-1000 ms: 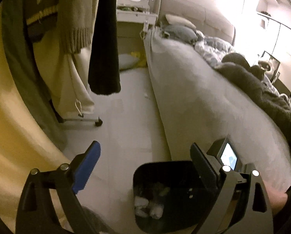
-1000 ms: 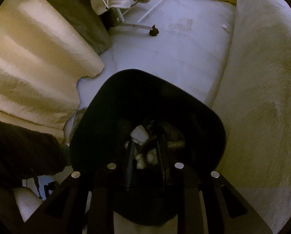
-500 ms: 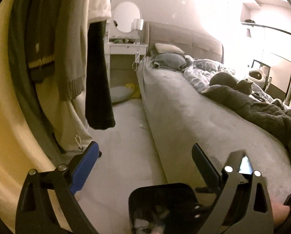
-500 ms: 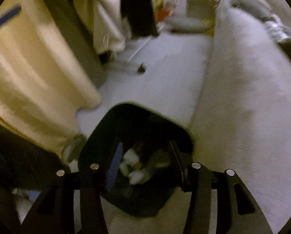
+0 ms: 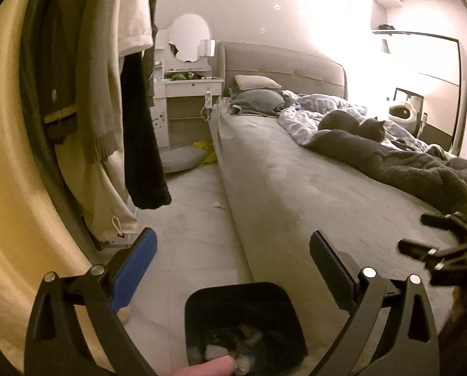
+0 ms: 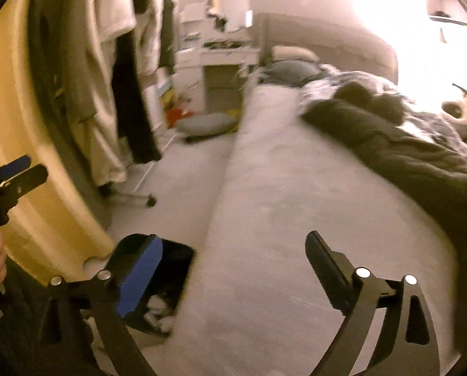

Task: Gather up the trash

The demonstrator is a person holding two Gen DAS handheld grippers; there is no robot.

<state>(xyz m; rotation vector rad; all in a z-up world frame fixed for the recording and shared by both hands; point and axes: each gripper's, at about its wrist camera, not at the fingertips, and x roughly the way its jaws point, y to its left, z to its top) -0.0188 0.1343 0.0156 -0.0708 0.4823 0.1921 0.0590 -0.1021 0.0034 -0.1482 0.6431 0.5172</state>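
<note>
Trash (image 5: 230, 355) lies heaped in the bottom of the black bin (image 5: 202, 310), which stands on the pale floor (image 5: 186, 244) hard against the side of the bed (image 5: 296, 194), at six o'clock in the left wrist view and at about seven o'clock in the right wrist view. Pale crumpled pieces show inside it; what they are made of is too small to tell. The left gripper (image 5: 233, 260) hangs above the bin with its fingers wide apart and nothing between them. The right gripper (image 6: 230, 269) is over the edge of the bed, its jaws have just been opening, and they now stand wide with nothing in them. So the drop into the bin looks finished, and the step in hand seems to be the search for the next piece. One likely candidate is a small white scrap (image 5: 218, 206) on the floor at about twelve o'clock from the bin, just beside the bed's side. Reaching it would call for carrying an empty gripper forward along the floor, past the hanging clothes (image 5: 108, 94) at nine o'clock, tipping it down, and closing both fingers around the scrap without pushing it under the bed.
</note>
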